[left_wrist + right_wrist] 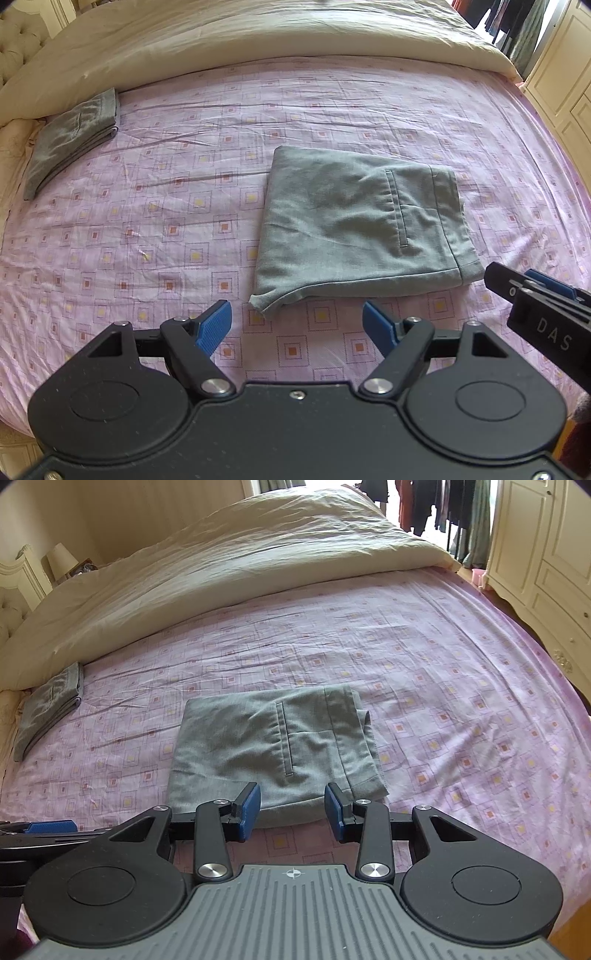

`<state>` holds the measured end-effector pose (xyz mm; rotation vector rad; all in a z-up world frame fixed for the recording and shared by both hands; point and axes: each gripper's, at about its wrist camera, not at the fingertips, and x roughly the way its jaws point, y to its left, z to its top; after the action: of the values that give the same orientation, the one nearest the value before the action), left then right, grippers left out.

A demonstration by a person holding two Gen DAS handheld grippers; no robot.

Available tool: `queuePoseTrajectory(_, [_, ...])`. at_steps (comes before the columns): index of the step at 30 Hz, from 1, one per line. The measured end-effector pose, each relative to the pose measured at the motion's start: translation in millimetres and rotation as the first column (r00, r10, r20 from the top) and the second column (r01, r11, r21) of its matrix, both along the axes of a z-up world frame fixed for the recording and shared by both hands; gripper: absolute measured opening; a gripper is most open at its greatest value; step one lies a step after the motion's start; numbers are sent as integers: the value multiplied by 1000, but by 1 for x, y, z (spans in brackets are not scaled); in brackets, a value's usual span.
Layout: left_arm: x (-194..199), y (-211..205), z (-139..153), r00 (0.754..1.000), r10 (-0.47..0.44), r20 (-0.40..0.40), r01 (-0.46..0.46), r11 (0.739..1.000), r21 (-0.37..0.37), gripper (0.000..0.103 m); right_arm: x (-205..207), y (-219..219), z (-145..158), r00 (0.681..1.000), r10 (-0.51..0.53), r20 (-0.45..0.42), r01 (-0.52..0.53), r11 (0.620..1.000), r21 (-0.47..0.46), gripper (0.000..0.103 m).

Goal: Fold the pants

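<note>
Grey pants (354, 225) lie folded into a flat, roughly square packet on the pink patterned bed sheet (147, 229), a welt pocket facing up. My left gripper (297, 317) hovers over the sheet just short of the packet's near-left corner, open wide with nothing between its blue pads. My right gripper (292, 805) hangs over the near edge of the pants (273, 753), open, its pads apart from the cloth. In the left wrist view the right gripper (517, 282) enters from the right, beside the packet's near-right corner.
A second folded grey garment (70, 140) lies at the far left of the sheet, against the beige duvet (221, 554) bunched along the far side. A cream wardrobe (546, 554) and hanging clothes (443, 513) stand beyond the bed at the right.
</note>
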<state>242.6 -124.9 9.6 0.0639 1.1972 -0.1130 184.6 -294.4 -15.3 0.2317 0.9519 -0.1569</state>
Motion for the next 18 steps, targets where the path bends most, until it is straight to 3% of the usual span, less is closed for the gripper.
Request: queuePoseTrajectory(18, [0,-2,0,1000,-7,-4,7,1000,2,79,2,-3,-2,1000,8,-7,-8,1000,8,37])
